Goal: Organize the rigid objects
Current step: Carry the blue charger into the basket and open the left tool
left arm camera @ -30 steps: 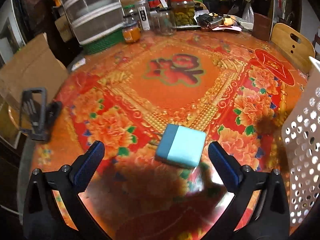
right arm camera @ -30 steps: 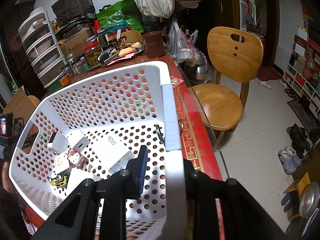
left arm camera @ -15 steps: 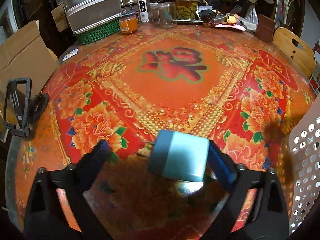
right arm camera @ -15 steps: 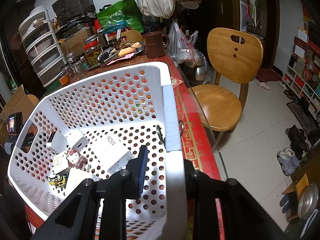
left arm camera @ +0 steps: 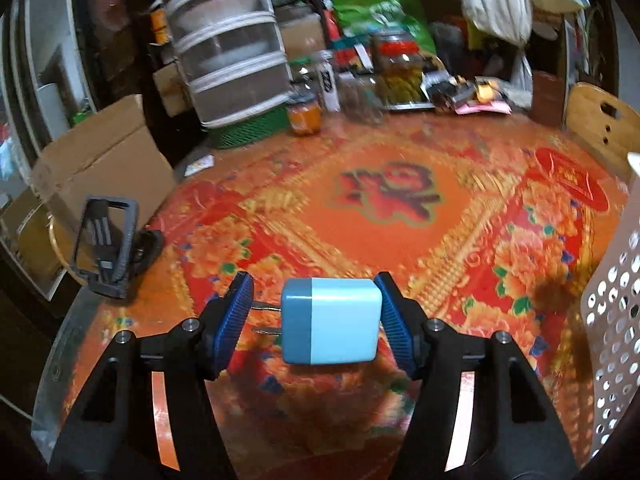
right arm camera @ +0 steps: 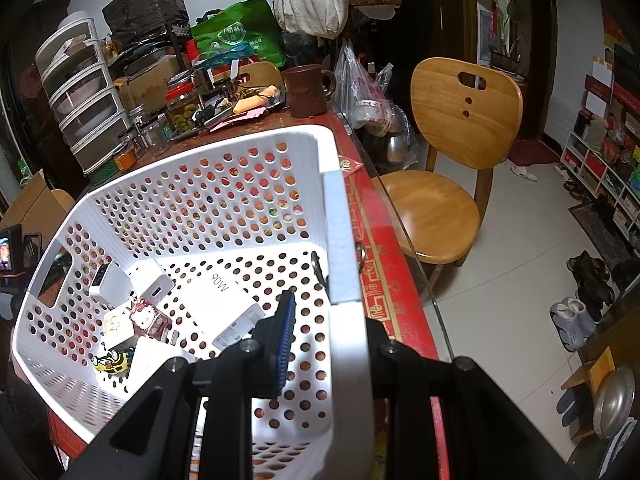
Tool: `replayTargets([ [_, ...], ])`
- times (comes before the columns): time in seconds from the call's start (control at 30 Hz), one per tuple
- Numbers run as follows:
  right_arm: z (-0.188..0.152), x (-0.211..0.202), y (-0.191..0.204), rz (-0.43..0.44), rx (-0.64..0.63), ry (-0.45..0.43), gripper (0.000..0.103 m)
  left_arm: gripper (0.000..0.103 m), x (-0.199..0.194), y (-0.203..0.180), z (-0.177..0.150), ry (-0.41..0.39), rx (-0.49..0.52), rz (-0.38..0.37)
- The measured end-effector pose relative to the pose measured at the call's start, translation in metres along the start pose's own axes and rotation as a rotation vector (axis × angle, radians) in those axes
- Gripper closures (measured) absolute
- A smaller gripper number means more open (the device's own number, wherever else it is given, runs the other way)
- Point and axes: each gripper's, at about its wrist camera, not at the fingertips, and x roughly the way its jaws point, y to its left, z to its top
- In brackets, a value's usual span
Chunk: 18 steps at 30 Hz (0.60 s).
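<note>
The left gripper point(left arm camera: 316, 316) has just been closing and now holds the blue charger point(left arm camera: 331, 320) above the table point(left arm camera: 400, 216). The right gripper point(right arm camera: 320, 344) is clamped on the white basket's point(right arm camera: 200, 200) wall.

Wooden chair point(right arm camera: 452, 184), white tiled floor point(right arm camera: 516, 280)
</note>
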Motion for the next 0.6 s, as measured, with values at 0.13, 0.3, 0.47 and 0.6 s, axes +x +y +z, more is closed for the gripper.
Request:
replayTargets([
  [0.13, 0.0, 0.0, 0.0, -0.003, -0.003, 0.001, 0.079, 0.043, -0.003, 0.007, 0.0, -0.012, -0.014, 0.017],
  [0.3, -0.001, 0.0, 0.001, -0.005, -0.004, 0.001, 0.079, 0.043, -0.012, 0.009, 0.0, -0.047, -0.022, 0.038],
  [0.47, -0.001, 0.0, 0.001, -0.003, -0.002, 0.001, 0.079, 0.043, -0.023, 0.006, 0.002, -0.08, -0.005, 0.098],
  [0.6, -0.001, 0.001, 0.001, -0.001, -0.004, 0.004, 0.079, 0.043, -0.039, 0.003, 0.007, -0.108, 0.031, 0.136],
])
